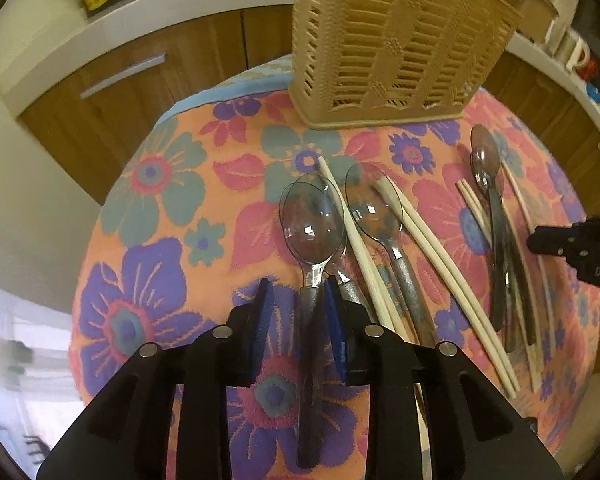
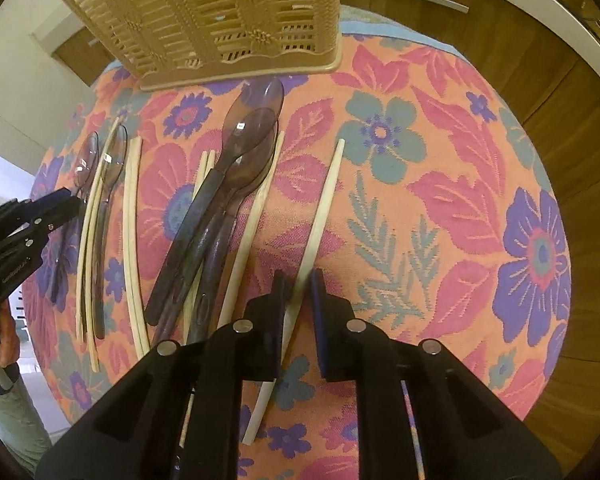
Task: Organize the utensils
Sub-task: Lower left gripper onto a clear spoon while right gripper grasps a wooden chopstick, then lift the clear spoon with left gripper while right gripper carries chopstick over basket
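Note:
Smoky translucent plastic spoons and cream chopsticks lie on a floral tablecloth (image 1: 152,208) before a beige slotted utensil basket (image 1: 392,40). My left gripper (image 1: 298,304) is open, its pads straddling the handle of the leftmost spoon (image 1: 310,224), low over the cloth. My right gripper (image 2: 298,292) is open around a single cream chopstick (image 2: 320,208) lying apart on the right. A stack of spoons (image 2: 228,184) lies left of it. The basket also shows in the right wrist view (image 2: 220,16). The right gripper's tip shows in the left view (image 1: 540,240), the left gripper in the right view (image 2: 70,202).
More chopsticks (image 1: 440,248) and spoons (image 1: 490,184) lie across the cloth's middle. Wooden cabinets (image 1: 120,92) and a white countertop (image 1: 140,4) stand behind the table; mugs (image 1: 572,48) sit on the counter at right. The table edge drops off left and right.

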`<control>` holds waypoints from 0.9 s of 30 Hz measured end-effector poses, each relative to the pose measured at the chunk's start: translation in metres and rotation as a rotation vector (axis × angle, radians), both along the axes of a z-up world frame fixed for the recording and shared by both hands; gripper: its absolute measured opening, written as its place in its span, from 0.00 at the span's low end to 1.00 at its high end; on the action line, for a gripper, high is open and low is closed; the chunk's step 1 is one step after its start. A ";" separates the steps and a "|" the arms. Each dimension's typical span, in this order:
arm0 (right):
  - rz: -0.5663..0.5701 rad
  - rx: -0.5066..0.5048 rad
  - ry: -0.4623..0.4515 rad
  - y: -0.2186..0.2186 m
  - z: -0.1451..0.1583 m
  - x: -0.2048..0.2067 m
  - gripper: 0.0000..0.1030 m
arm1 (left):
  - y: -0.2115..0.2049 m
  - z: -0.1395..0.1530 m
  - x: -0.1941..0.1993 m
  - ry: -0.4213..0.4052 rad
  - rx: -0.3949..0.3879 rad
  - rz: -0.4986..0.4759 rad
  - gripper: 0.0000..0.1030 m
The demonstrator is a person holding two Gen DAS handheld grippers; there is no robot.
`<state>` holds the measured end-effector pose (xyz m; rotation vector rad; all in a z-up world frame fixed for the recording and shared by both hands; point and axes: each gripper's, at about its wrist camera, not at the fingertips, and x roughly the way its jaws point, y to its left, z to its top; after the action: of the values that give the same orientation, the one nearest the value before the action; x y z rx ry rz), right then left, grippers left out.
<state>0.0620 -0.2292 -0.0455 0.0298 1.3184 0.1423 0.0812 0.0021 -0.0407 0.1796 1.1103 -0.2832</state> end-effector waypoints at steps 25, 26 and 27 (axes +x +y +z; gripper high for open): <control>0.082 0.229 -0.670 -0.005 0.173 0.039 0.04 | -0.016 0.174 0.033 -0.538 -0.411 -0.006 0.09; 0.078 0.240 -0.699 -0.007 0.180 0.046 0.04 | -0.017 0.178 0.040 -0.551 -0.423 -0.001 0.09; 0.074 0.246 -0.720 -0.007 0.185 0.050 0.04 | -0.019 0.183 0.050 -0.570 -0.442 0.002 0.09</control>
<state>0.1122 -0.2362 0.1399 0.1261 0.5780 0.3429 0.1308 -0.0173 0.1428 -0.1317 0.4653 -0.4358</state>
